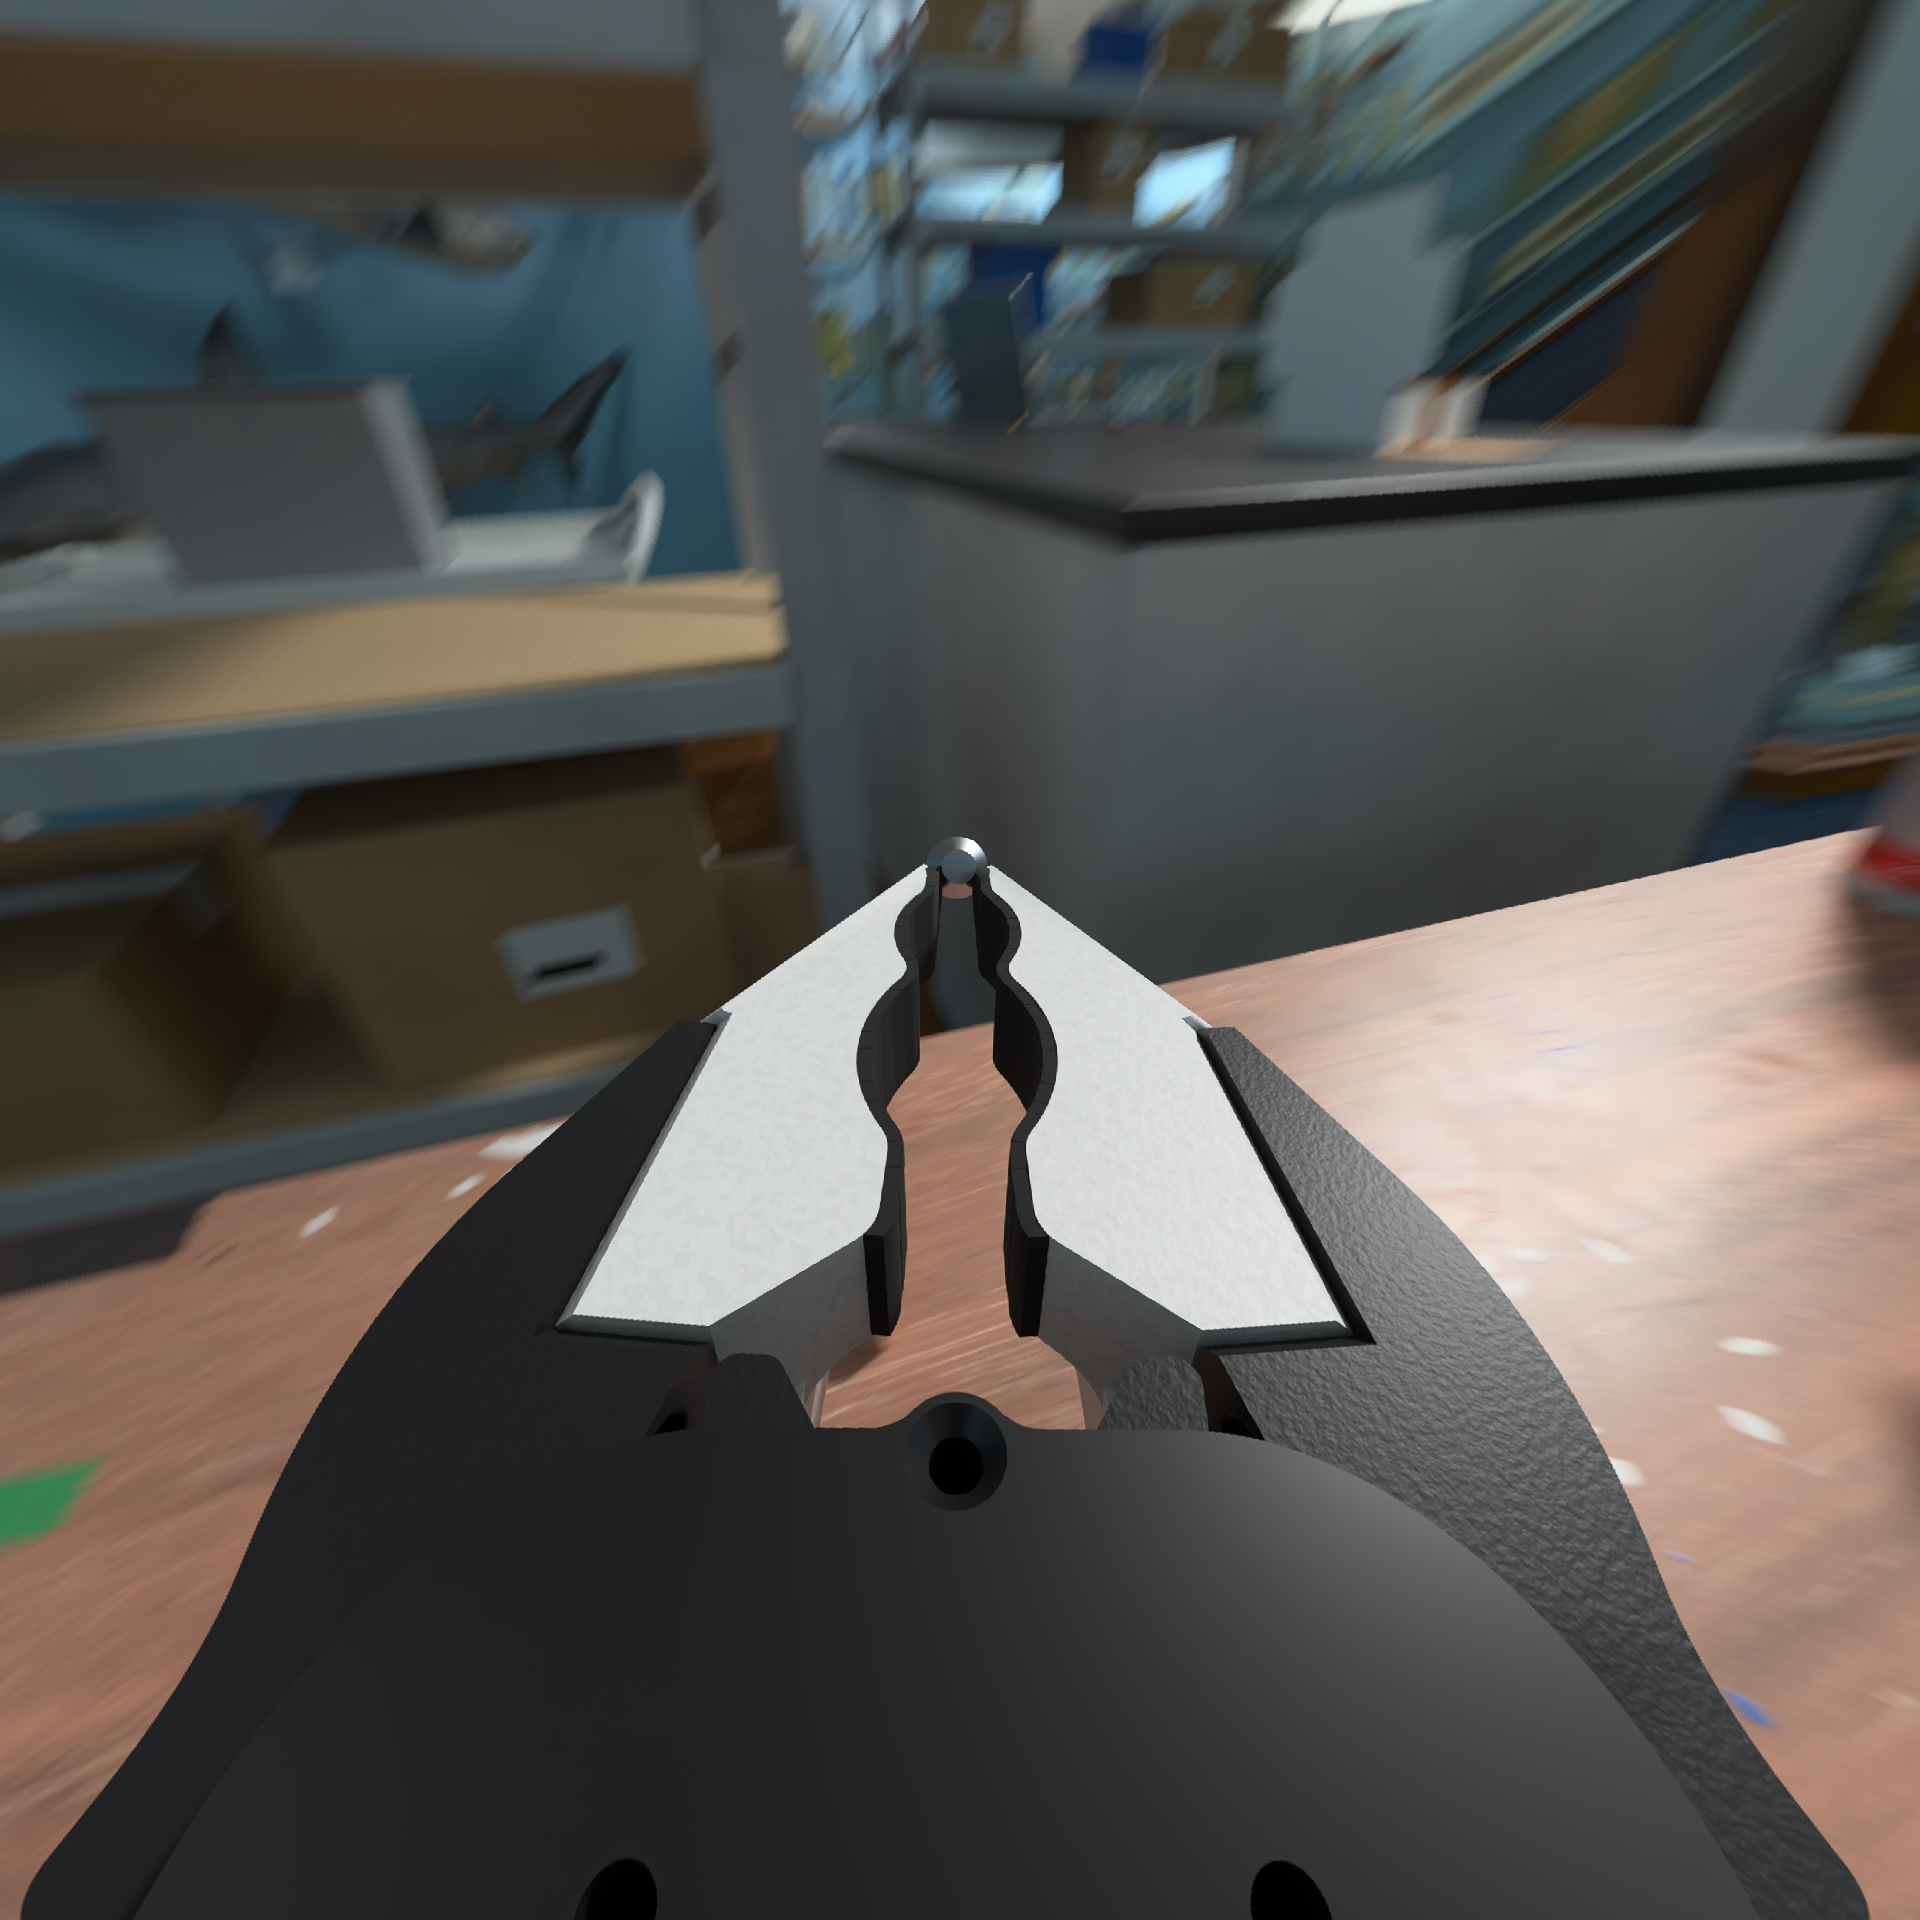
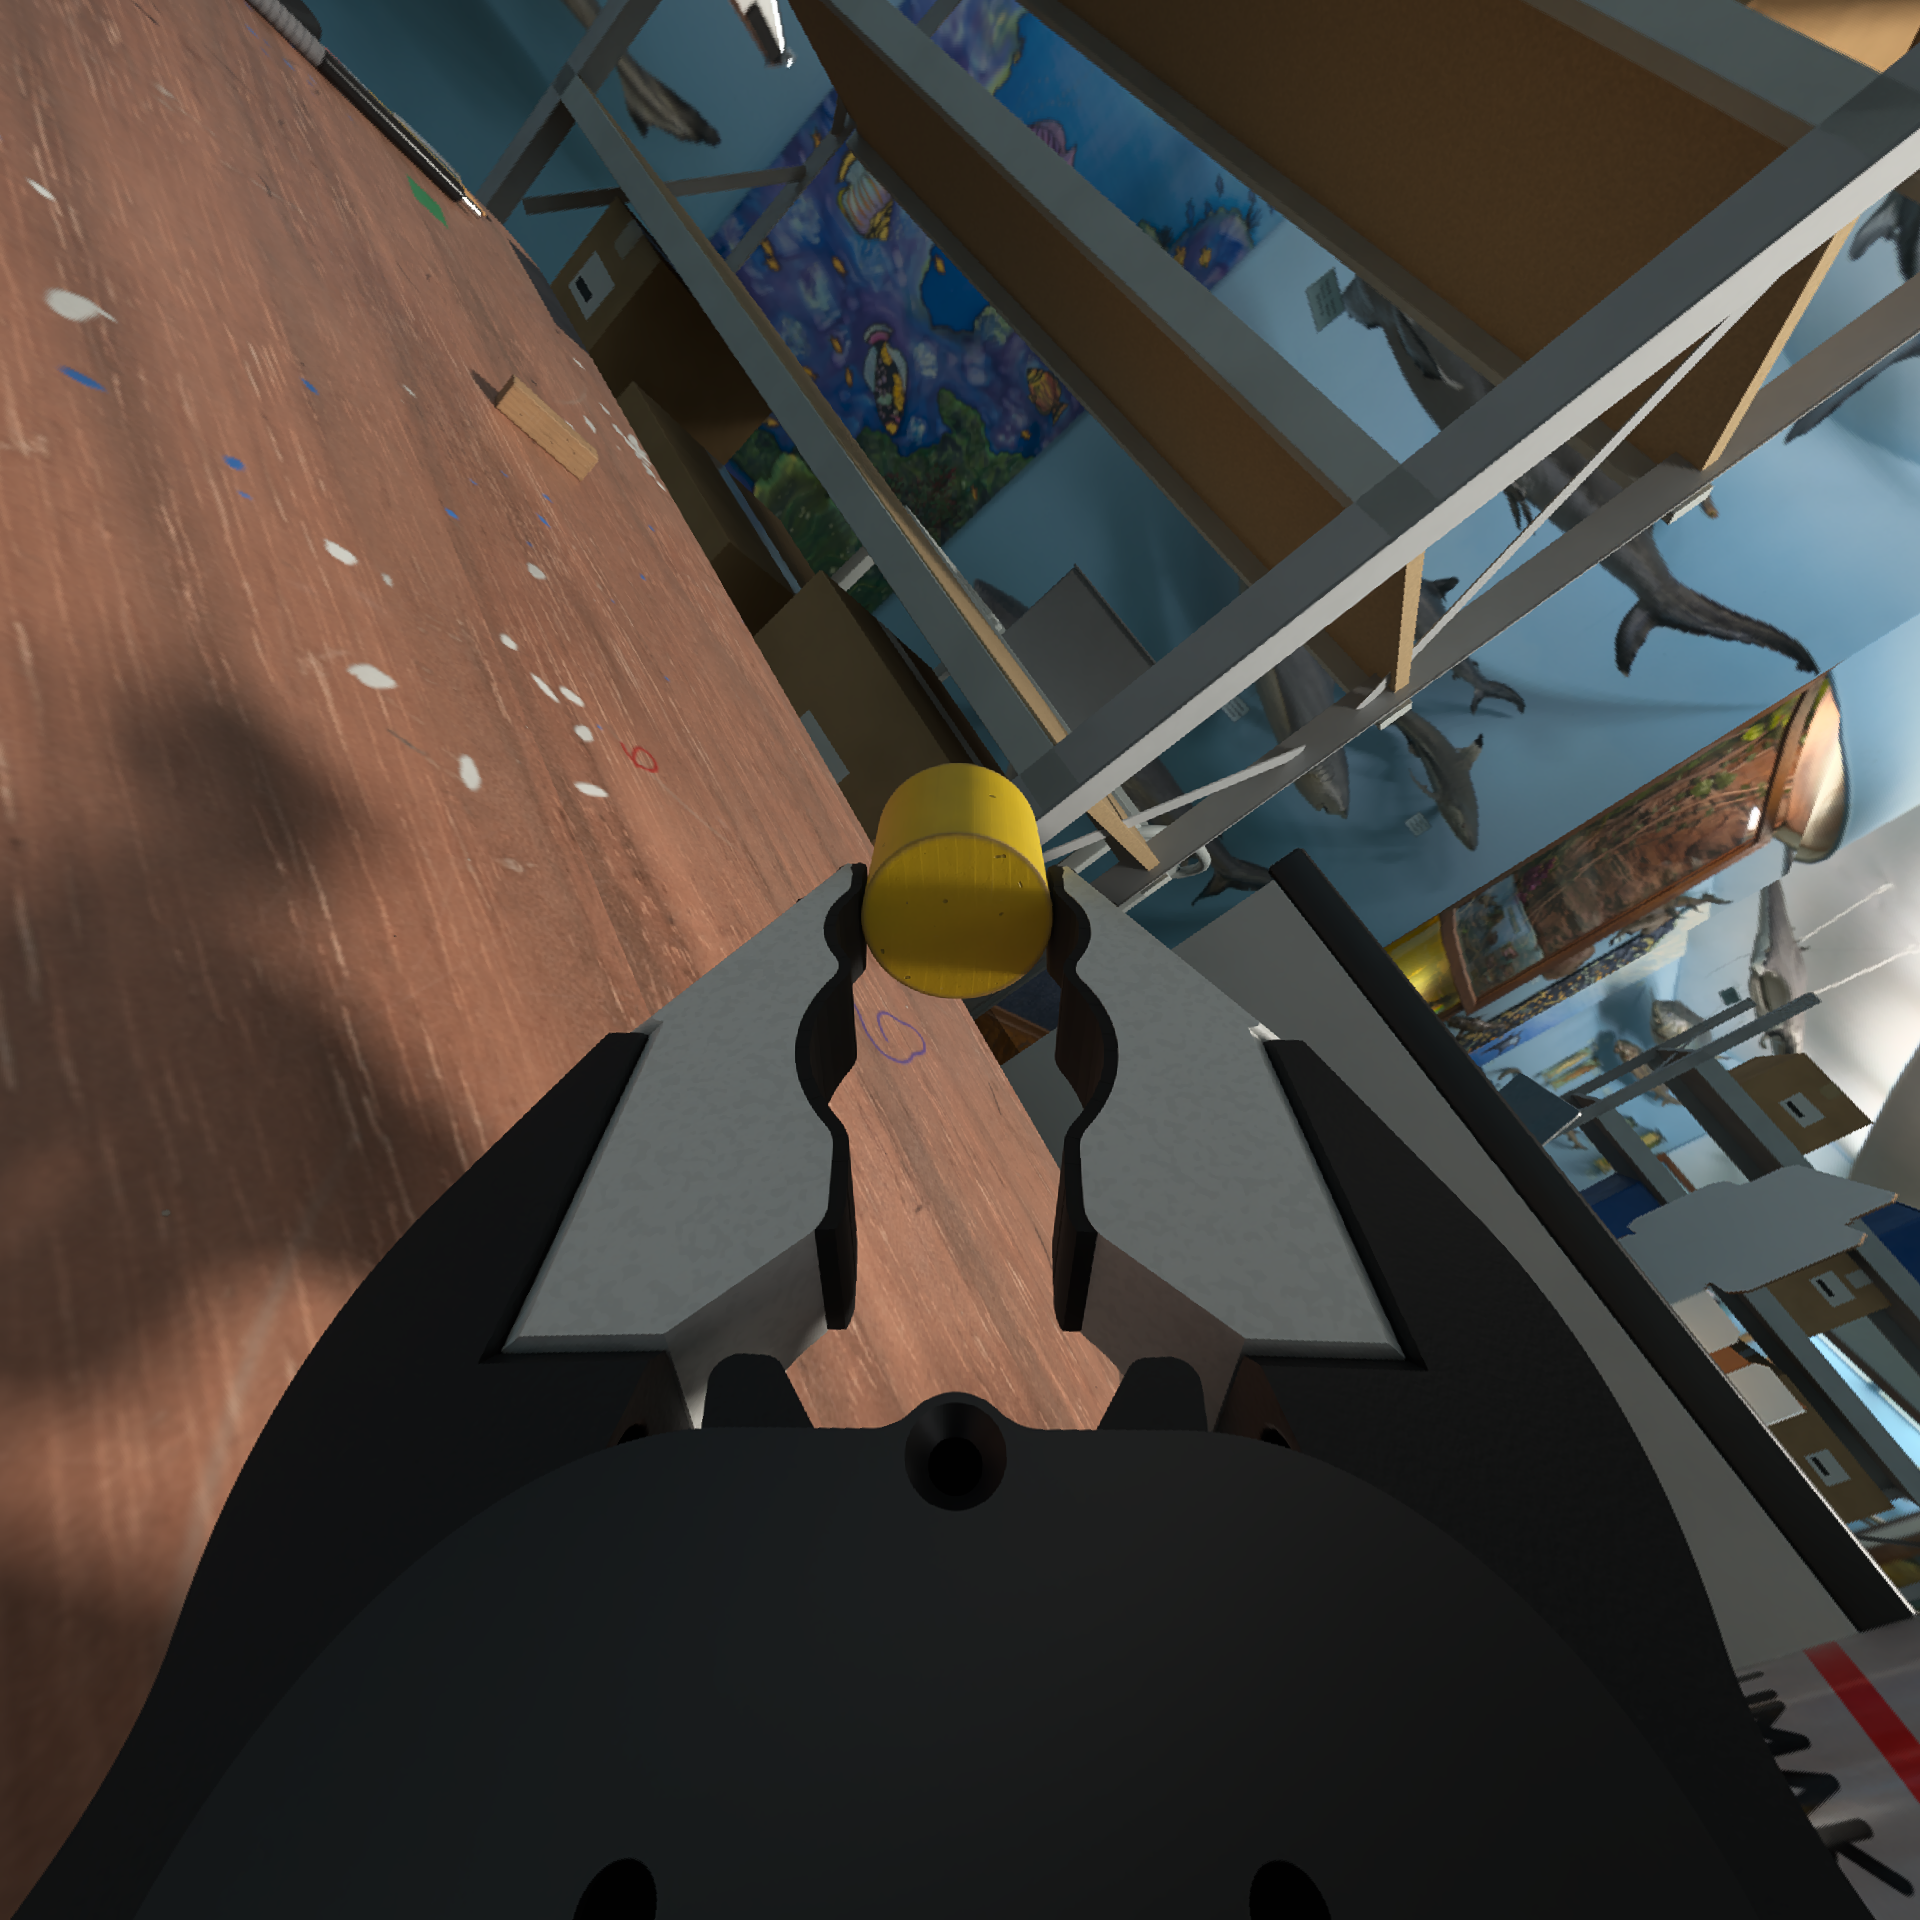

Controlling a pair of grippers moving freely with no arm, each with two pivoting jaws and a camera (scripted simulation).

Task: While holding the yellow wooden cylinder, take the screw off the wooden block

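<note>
In the left wrist view my left gripper (image 1: 957, 881) is shut on a small grey metal screw (image 1: 957, 861), pinched at the fingertips with its round head sticking out above, held in the air over the table's far edge. In the right wrist view my right gripper (image 2: 956, 914) is shut on the yellow wooden cylinder (image 2: 956, 883), gripped at the fingertips above the table. The wooden block (image 2: 545, 424) lies flat on the brown table (image 2: 312, 727), far ahead and left of the right gripper. No screw shows on it.
The table's surface (image 1: 1455, 1195) has paint flecks. A dark pen-like tool (image 2: 395, 130) lies near the table's far corner. A blurred red-and-white object (image 1: 1886, 878) sits at the table's right side. Grey shelving with cardboard boxes (image 1: 468, 914) and a grey counter (image 1: 1351, 665) stand beyond the table.
</note>
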